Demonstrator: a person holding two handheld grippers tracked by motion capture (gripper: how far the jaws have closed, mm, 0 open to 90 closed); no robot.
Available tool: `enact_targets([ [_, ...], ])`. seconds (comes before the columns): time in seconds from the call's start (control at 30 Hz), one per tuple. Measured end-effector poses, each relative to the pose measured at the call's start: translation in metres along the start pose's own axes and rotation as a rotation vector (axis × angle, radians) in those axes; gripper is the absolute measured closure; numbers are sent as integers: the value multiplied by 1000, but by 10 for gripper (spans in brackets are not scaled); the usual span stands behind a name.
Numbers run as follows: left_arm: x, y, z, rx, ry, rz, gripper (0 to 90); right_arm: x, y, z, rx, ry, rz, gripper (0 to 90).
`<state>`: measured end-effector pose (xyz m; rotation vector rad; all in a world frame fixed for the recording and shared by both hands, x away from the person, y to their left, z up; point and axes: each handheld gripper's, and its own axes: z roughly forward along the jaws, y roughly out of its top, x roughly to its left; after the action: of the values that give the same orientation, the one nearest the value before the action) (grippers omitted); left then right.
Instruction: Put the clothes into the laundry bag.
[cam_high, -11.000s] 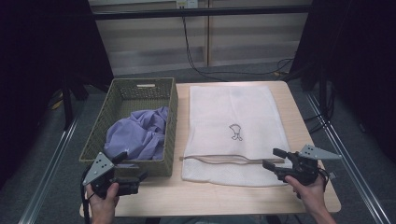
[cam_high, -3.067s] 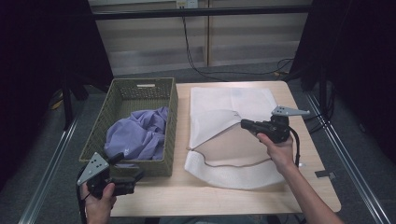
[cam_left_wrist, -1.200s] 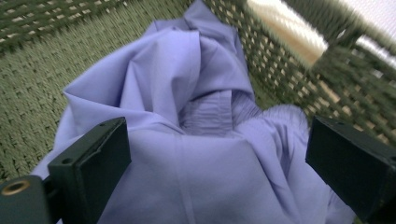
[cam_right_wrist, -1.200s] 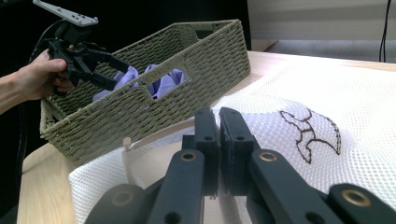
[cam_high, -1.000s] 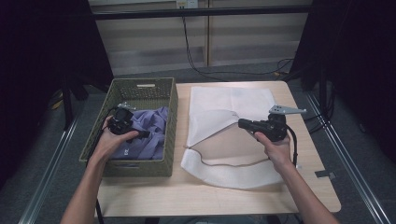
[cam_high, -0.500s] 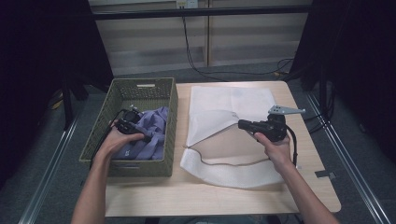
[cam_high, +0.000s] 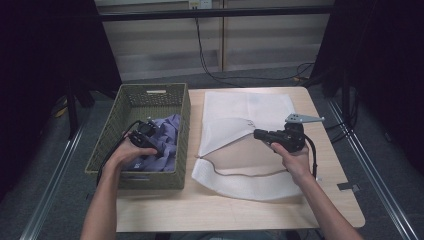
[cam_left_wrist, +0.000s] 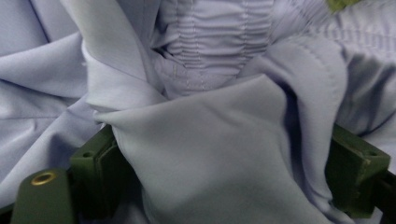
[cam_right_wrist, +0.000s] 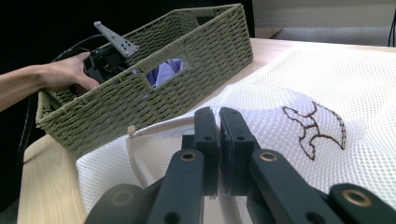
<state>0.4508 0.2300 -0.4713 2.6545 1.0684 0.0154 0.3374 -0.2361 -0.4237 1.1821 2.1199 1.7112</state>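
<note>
We're grabbing the lilac garment (cam_left_wrist: 219, 140) in the basket (cam_high: 181, 120): left tool (cam_high: 146, 140) closing, still wide; right tool (cam_right_wrist: 219, 133) pinches the mesh bag (cam_high: 235, 116) open. Next, clamp and lift.

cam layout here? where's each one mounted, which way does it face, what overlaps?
High view: above the person's side, looking forward and down on the pale wooden table; both forearms, left gripper, right gripper.
Left gripper view: rides the left gripper, facing into crumpled lavender cloth bunched between its jaws.
Right gripper view: rides the right gripper, facing across white mesh bag toward the green woven basket; own jaws shut on the mesh.
Shared: basket, bag and left gripper in high and right gripper views.
</note>
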Motion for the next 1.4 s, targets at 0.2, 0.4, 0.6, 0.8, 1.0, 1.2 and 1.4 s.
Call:
enact_targets([
  [0.2, -5, -1, 5, -18, 32, 24, 140, 0, -1, 1, 4, 2, -1, 861],
  [0.4, -9, 1, 8, 9, 73, 45, 110, -1, -2, 1, 5, 1, -5, 862],
  [0.6, -11, 7, 3, 83, 95, 1, 177, -1, -2, 1, 7, -3, -4, 862],
  [0.8, -9, 7, 0, 73, 78, -6, 306, 0, -2, 0, 6, -5, -5, 862],
  [1.0, -3, 5, -6, 43, 67, -37, 495, -1, -2, 0, 8, -4, -6, 862],
  [1.2, -5, 6, -10, 33, 70, -24, 520, -1, -1, 0, 4, -8, -5, 862],
  [1.4, -4, 6, -16, 0, 50, -54, 654, -1, -1, 0, 2, -11, -6, 862],
])
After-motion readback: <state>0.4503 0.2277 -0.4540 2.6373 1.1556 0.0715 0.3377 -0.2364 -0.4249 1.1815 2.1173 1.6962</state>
